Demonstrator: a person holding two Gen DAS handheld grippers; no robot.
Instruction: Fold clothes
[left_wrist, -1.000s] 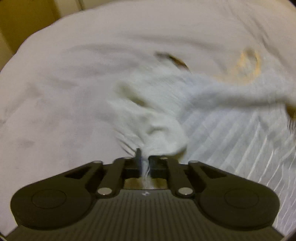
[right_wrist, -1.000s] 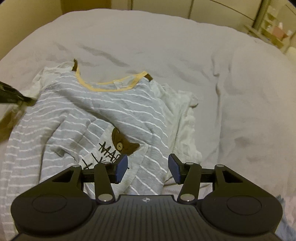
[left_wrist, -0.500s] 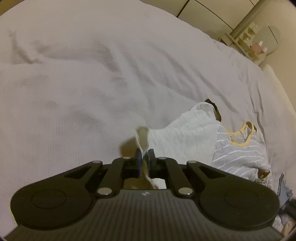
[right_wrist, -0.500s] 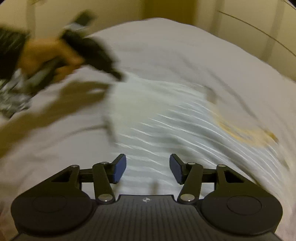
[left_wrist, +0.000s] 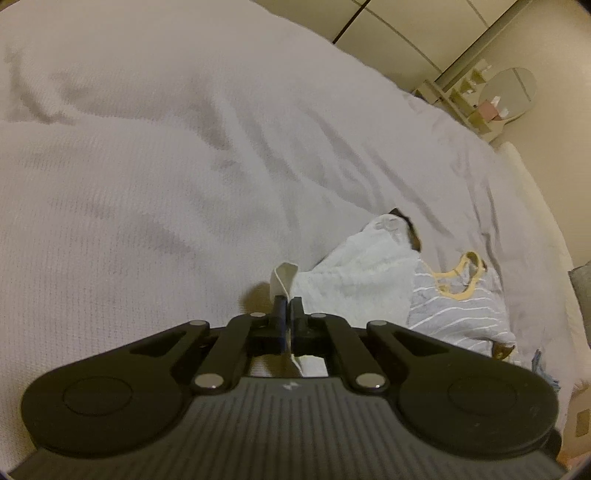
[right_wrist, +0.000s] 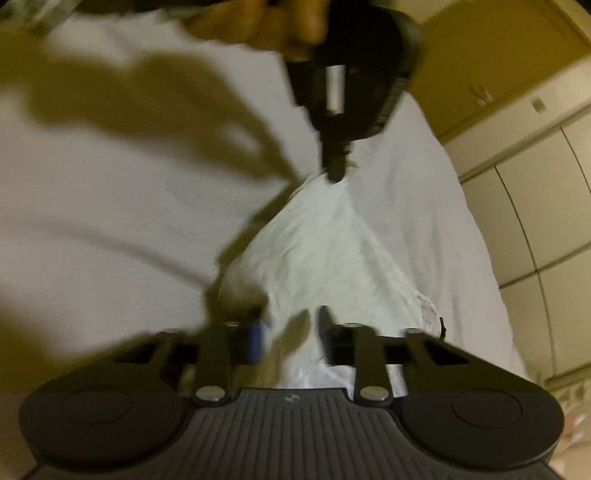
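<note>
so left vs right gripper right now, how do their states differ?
Grip: the left gripper is shut on the white edge of the shirt; the right gripper is open and pinches nothing.
Position: the left holds its corner of cloth up off the bedspread; the right hovers low over the stretched white fabric.
Sharpness: the left is crisp in its own view, the right is motion-blurred.
Shared: same black two-finger build, both at the same garment.

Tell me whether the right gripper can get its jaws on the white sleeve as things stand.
Probably yes. The right gripper has its jaws open with the white sleeve lying right between and ahead of them, nothing in between. The left gripper pinches only the sleeve's far end, so the near part is free.
</note>
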